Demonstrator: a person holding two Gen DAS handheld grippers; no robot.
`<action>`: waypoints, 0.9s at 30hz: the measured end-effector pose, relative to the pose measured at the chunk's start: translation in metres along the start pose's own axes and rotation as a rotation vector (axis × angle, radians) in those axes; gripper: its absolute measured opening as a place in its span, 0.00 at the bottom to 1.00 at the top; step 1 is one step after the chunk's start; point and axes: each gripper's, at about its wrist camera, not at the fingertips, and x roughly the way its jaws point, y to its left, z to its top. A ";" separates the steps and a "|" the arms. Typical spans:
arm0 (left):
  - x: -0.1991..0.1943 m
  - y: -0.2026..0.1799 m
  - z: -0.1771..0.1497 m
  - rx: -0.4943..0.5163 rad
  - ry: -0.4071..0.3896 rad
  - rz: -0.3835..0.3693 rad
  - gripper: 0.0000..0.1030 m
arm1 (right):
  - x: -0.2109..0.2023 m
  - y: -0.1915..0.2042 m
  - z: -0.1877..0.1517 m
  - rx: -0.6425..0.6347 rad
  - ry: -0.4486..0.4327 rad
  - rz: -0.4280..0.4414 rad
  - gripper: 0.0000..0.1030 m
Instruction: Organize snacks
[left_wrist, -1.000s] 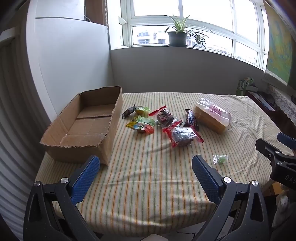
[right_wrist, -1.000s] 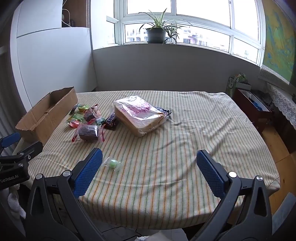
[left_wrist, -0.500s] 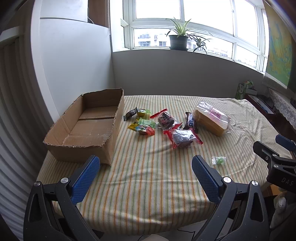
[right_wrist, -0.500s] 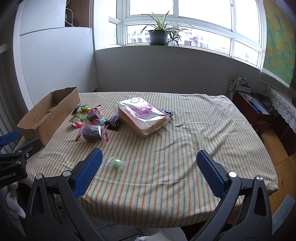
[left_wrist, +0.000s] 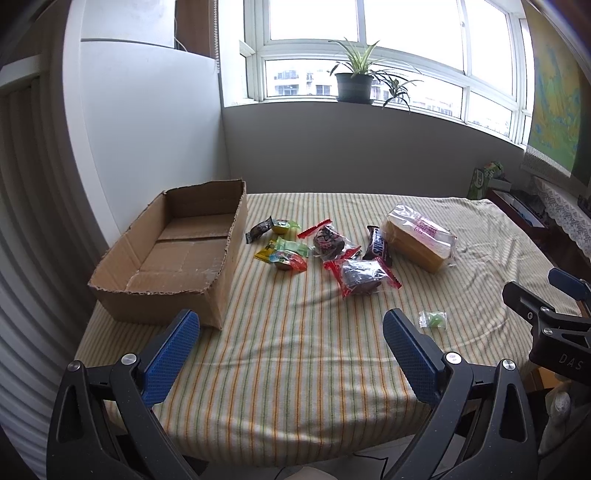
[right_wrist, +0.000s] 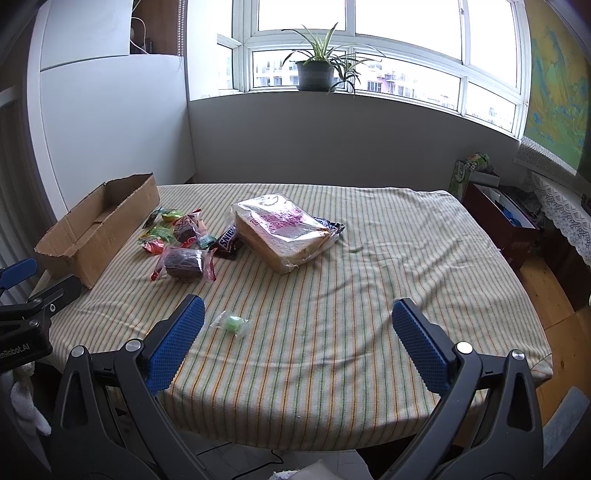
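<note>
Your left gripper (left_wrist: 291, 334) hangs released over the near edge of the striped tablecloth (left_wrist: 295, 350), blue pads spread wide with nothing between them. Your right gripper (right_wrist: 297, 323) is likewise spread and empty above the near edge.

Take the cardboard box (left_wrist: 177, 254) as your landmark. It sits open and empty at the cloth's left side, its long axis running from the near edge away toward the window wall. Just right of its long wall lies a cluster of small sweets (left_wrist: 282, 247) in green, yellow and red wrappers. Further right of the box sit two dark cakes in clear, red-edged wrappers: one (left_wrist: 327, 238) at the back, one (left_wrist: 360, 277) nearer you, its long axis roughly crosswise to the box. Beyond these a Snickers bar (left_wrist: 377, 247) points away from you, roughly parallel to the box. The bagged sliced bread (right_wrist: 282, 230) lies furthest from the box, angled diagonally. A lone green candy (right_wrist: 232, 322) in clear wrap rests well apart from the box, near your right gripper's left pad.
</note>
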 end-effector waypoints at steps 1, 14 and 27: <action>0.000 0.000 0.000 0.001 0.000 0.001 0.97 | 0.000 0.000 0.000 0.000 0.001 0.000 1.00; 0.001 -0.003 -0.001 0.005 0.004 -0.001 0.97 | 0.000 0.001 0.000 -0.002 0.000 0.002 1.00; 0.001 -0.005 -0.002 0.014 0.005 -0.007 0.96 | 0.001 0.001 -0.002 0.002 -0.004 -0.001 1.00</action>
